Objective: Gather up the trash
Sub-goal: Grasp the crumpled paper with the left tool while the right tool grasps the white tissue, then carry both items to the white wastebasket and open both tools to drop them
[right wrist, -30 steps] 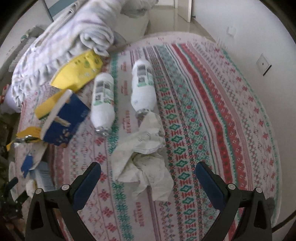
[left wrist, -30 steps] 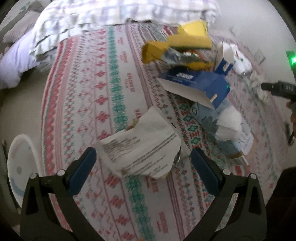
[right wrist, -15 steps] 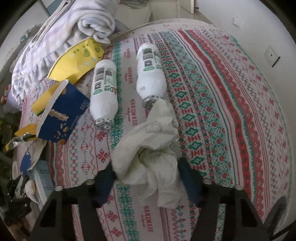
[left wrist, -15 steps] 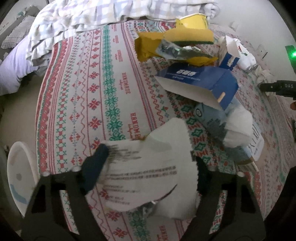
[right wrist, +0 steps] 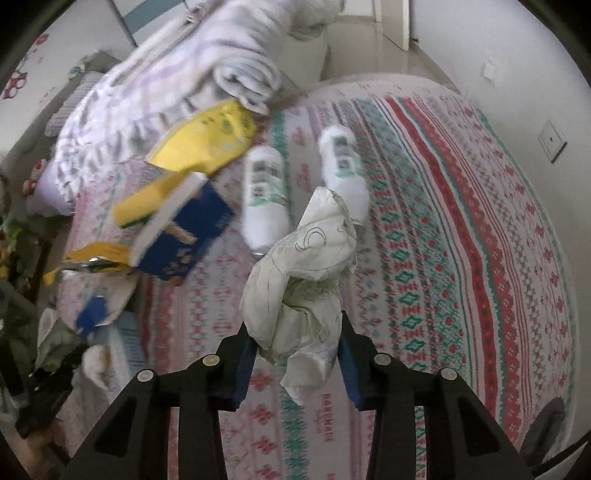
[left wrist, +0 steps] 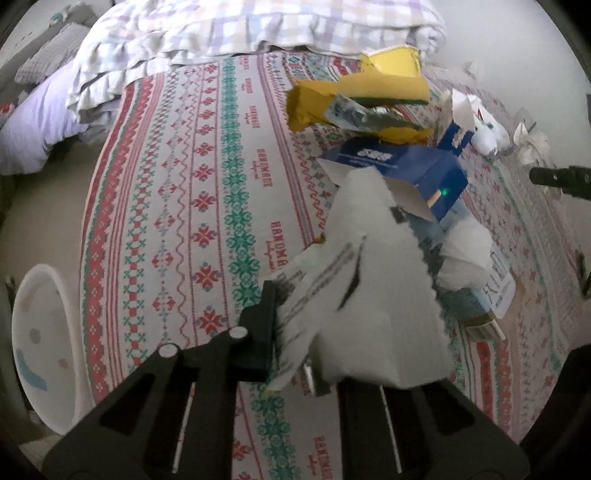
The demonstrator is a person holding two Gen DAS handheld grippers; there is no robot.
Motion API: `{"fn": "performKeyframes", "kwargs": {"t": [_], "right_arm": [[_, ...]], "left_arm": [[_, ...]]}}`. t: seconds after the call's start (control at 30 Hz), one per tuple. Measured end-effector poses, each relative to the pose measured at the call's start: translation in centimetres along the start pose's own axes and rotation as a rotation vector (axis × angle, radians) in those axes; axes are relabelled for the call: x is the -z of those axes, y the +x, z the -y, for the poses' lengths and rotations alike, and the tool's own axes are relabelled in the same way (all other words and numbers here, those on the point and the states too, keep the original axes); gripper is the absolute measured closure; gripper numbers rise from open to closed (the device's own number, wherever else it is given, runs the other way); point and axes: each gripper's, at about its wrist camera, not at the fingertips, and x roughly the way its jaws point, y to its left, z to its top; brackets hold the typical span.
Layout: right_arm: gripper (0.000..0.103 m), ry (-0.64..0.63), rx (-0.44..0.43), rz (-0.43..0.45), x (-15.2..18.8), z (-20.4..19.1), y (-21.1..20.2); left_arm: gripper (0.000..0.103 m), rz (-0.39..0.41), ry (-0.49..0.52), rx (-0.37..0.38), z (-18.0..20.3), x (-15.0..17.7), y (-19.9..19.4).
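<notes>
My left gripper [left wrist: 295, 354] is shut on a white printed paper sheet [left wrist: 369, 295] and holds it above the patterned bedspread [left wrist: 192, 206]. The paper hides its right finger. My right gripper [right wrist: 295, 354] is shut on a crumpled white paper wad [right wrist: 306, 280], lifted off the bedspread [right wrist: 461, 258]. Other trash lies on the bed: a blue carton [left wrist: 406, 170] [right wrist: 188, 232], yellow wrappers [left wrist: 354, 96] [right wrist: 207, 140], two white bottles [right wrist: 266, 195] and white tissue [left wrist: 465, 254].
A white bin [left wrist: 40, 339] stands on the floor left of the bed. A rumpled checked blanket [left wrist: 240, 29] lies at the head of the bed. A wall [right wrist: 517, 66] runs along the bed's right side. The other gripper's tip [left wrist: 557, 177] shows at the right.
Both grippers have closed from open, the left on the printed paper and the right on the crumpled wad, and both pieces have come up off the bedspread.
</notes>
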Motion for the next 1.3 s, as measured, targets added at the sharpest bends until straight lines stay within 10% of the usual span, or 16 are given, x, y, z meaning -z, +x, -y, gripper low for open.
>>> {"fn": "performKeyframes", "kwargs": {"t": [0.63,1.3], "right_arm": [[0.062,-0.198,-0.182,0.066,0.7,-12.9,-3.1],[0.062,-0.487,-0.357,-0.065,7.0,-32.6,2.2]], "left_arm": [[0.092,0.054,-0.227,0.035,-7.2,1.9,-4.8],[0.092,-0.003,-0.489,-0.069,-20.4,7.9,-6.1]]}}
